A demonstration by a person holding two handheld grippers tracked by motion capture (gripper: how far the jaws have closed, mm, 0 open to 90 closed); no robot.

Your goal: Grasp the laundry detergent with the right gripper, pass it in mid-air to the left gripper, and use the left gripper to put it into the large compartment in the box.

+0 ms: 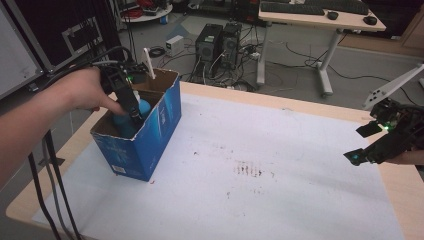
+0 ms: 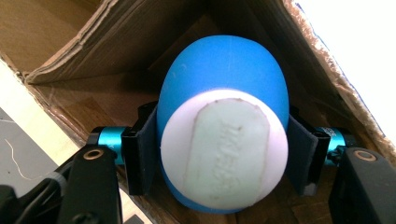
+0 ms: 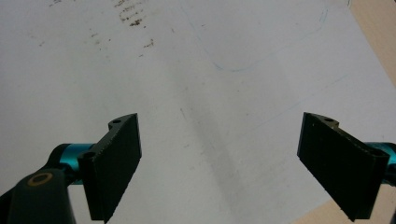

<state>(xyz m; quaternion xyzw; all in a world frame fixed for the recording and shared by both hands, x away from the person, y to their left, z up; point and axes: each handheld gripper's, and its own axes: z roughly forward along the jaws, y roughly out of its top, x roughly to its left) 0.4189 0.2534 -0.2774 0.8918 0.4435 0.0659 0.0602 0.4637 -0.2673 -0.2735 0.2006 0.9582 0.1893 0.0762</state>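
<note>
Okay, from the high view we see the left gripper [image 1: 134, 114] reaching down into the blue box [image 1: 150, 145] at the table's [image 1: 310, 112] left, clamped on a blue bottle [image 1: 145, 106] inside; the right gripper [image 1: 372, 145] hangs at the right edge, jaws spread. In the left gripper view, both pads press the bottle's [image 2: 223, 79] sides, white base facing us, cardboard walls around. In the right gripper view, we see wide-apart jaws over the white sheet [image 3: 210, 93], nothing between.
</note>
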